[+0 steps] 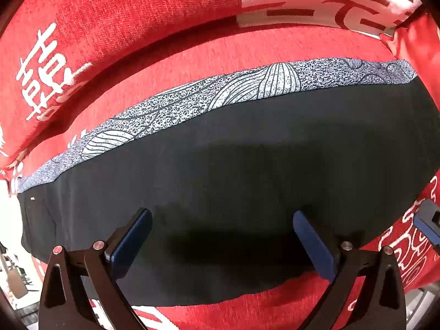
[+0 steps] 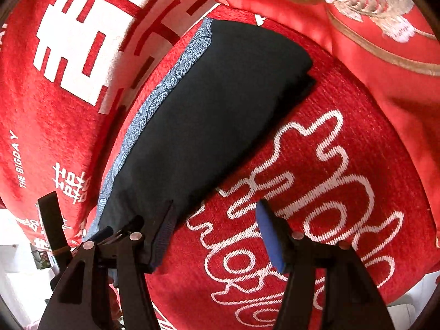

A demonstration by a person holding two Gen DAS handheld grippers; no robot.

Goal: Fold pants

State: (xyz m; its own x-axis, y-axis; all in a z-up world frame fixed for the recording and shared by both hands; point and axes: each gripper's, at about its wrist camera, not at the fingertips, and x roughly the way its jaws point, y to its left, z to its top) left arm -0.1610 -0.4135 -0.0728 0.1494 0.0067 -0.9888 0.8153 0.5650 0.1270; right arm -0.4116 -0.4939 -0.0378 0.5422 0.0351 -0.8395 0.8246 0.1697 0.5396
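Observation:
Black pants (image 1: 233,151) lie folded into a long strip on the red sofa seat (image 1: 209,55). A grey-white patterned band (image 1: 192,99) runs along their far edge. My left gripper (image 1: 222,220) hangs straight above the pants' near half, open, with only dark cloth below the gap. In the right wrist view the pants (image 2: 209,115) stretch away to the upper right. My right gripper (image 2: 216,206) is open at their near end. Its left finger (image 2: 163,233) lies at the pants' edge and its blue pad (image 2: 271,236) is over the red cover. Nothing is pinched.
Red back cushions with white characters (image 1: 46,71) (image 2: 82,41) stand behind the seat. A red embroidered flower cushion (image 2: 371,19) leans at the right end. The right gripper's blue tip (image 1: 427,220) shows at the left wrist view's right edge. A pale floor (image 2: 16,261) lies past the seat's front.

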